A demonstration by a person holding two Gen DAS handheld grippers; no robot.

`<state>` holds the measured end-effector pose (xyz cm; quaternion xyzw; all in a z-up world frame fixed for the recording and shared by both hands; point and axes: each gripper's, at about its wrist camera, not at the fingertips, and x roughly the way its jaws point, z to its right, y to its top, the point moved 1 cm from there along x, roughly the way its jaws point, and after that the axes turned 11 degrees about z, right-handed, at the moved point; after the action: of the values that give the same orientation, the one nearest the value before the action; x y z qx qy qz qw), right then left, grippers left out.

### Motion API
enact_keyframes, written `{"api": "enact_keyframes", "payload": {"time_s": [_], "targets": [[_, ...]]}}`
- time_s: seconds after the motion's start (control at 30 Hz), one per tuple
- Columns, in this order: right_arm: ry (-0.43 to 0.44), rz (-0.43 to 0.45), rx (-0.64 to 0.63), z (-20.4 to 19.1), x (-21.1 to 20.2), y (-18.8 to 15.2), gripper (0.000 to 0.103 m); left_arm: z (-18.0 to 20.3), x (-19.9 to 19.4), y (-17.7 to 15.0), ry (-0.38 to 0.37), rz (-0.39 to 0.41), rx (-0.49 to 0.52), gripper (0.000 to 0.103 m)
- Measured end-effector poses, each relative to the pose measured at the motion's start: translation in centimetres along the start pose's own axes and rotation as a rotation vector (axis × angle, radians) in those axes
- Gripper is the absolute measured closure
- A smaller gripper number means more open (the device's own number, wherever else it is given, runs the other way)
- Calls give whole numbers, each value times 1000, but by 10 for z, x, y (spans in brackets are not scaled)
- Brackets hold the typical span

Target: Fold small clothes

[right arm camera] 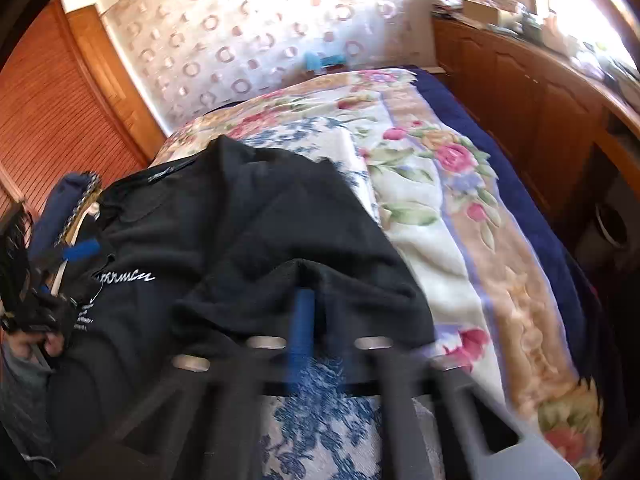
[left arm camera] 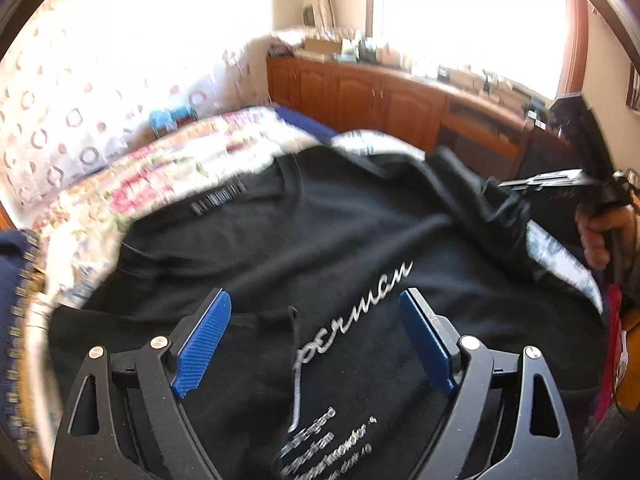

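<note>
A black T-shirt [left arm camera: 320,248] with white script lettering lies on a floral bedspread [left arm camera: 168,176]. My left gripper [left arm camera: 316,336] is open, its blue pads wide apart just above the shirt's printed front, holding nothing. My right gripper [right arm camera: 308,304] is shut on a fold of the black T-shirt [right arm camera: 248,232] and lifts that side over the rest of the shirt. In the left wrist view the right gripper [left arm camera: 520,200] shows at the far right, gripping the shirt's raised edge. In the right wrist view the left gripper [right arm camera: 68,264] shows at the far left.
The floral bedspread [right arm camera: 432,200] covers a bed with a dark blue edge [right arm camera: 496,184]. A wooden cabinet [left arm camera: 380,100] runs along the bed's far side under bright windows. Wooden louvred doors [right arm camera: 52,120] stand at the left. A blue object [right arm camera: 320,60] sits by the patterned wall.
</note>
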<state>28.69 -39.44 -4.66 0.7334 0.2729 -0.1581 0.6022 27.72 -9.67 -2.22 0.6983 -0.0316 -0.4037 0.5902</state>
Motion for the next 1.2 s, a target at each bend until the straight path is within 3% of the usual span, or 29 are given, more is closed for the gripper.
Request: {"api": "enact_keyframes", "payload": {"time_s": [0.27, 0.47, 0.5, 0.57, 0.63, 0.83, 1.07, 1.2], "targets": [[112, 145, -144, -58, -42, 43, 100, -11, -41, 9, 6, 85, -18, 16], [246, 107, -282, -128, -30, 42, 99, -21, -32, 0, 6, 66, -63, 16], [241, 101, -308, -135, -24, 42, 99, -23, -30, -1, 2, 62, -69, 16], [226, 98, -334, -141, -18, 40, 71, -28, -26, -4, 6, 58, -81, 16], [212, 98, -326, -136, -14, 39, 62, -30, -26, -7, 11, 54, -90, 16], [135, 38, -271, -117, -11, 21, 62, -33, -16, -13, 22, 41, -95, 16], [92, -81, -157, -101, 34, -11, 62, -30, -7, -14, 39, 35, -92, 16], [84, -66, -154, -105, 43, -7, 62, -31, -6, -17, 43, 36, -95, 16]]}}
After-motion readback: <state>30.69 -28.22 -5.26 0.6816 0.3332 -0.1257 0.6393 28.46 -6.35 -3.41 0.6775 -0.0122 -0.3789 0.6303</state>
